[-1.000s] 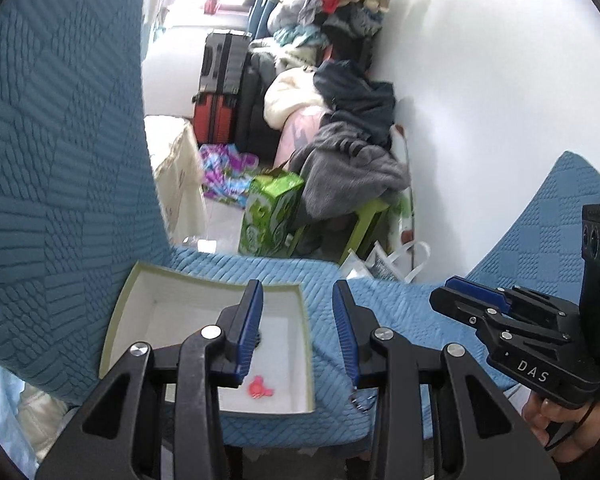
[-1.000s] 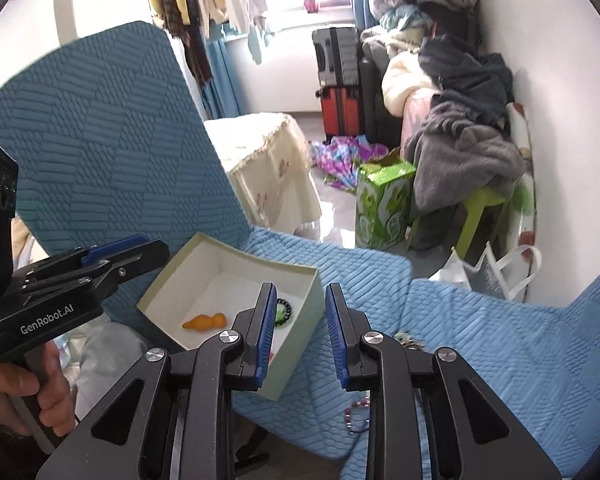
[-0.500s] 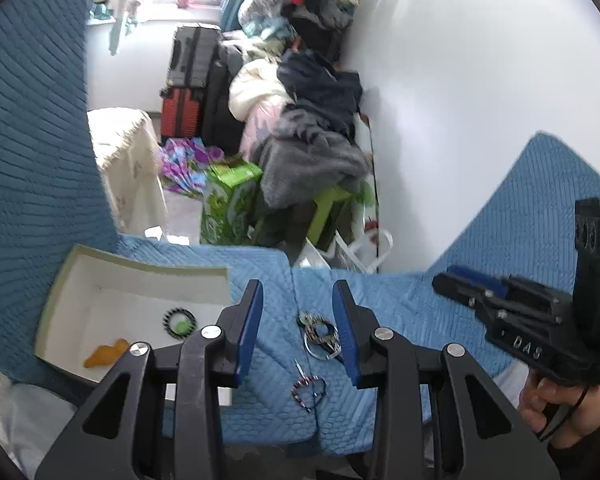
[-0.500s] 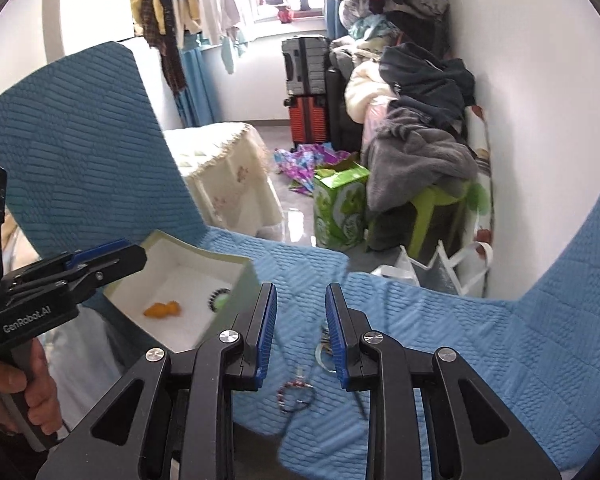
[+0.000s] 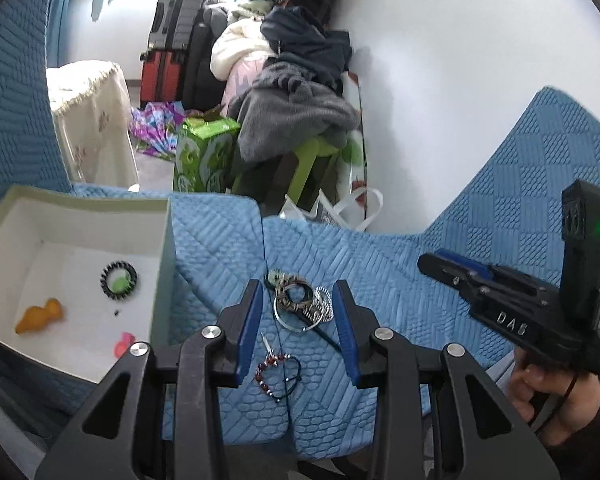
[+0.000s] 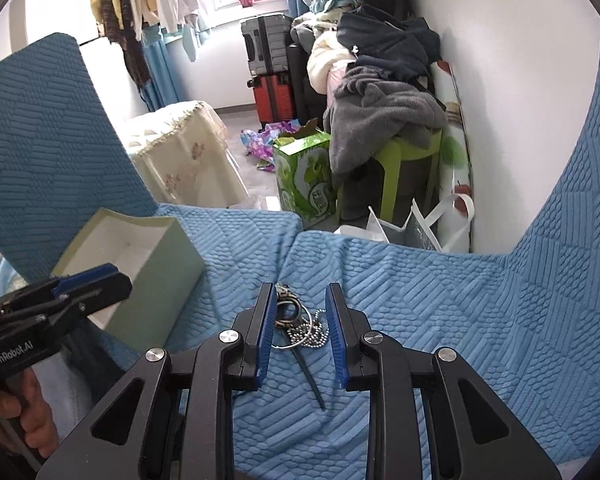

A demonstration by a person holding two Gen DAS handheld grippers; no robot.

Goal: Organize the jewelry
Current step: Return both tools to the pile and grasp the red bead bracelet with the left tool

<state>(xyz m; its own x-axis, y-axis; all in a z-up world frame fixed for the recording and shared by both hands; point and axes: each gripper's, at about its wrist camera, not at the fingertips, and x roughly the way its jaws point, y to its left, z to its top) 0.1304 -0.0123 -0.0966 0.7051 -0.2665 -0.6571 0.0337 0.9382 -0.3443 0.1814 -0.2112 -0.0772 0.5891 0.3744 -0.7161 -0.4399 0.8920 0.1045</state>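
Jewelry [image 5: 300,302] lies heaped on the blue quilted cover [image 5: 400,280] in the left wrist view, at twelve o'clock from the left gripper [image 5: 298,328], whose fingers stand apart, empty. A box [image 5: 160,264] sits at nine o'clock (trinkets inside). In the right wrist view, the right gripper [image 6: 298,334] frames the pile, fingers parted, gripping nothing.

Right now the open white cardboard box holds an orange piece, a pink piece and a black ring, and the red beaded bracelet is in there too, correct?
Not quite. The red beaded bracelet lies on the blue quilted cover, outside the white cardboard box. The left wrist view shows it. The orange piece, pink piece and black ring are inside.
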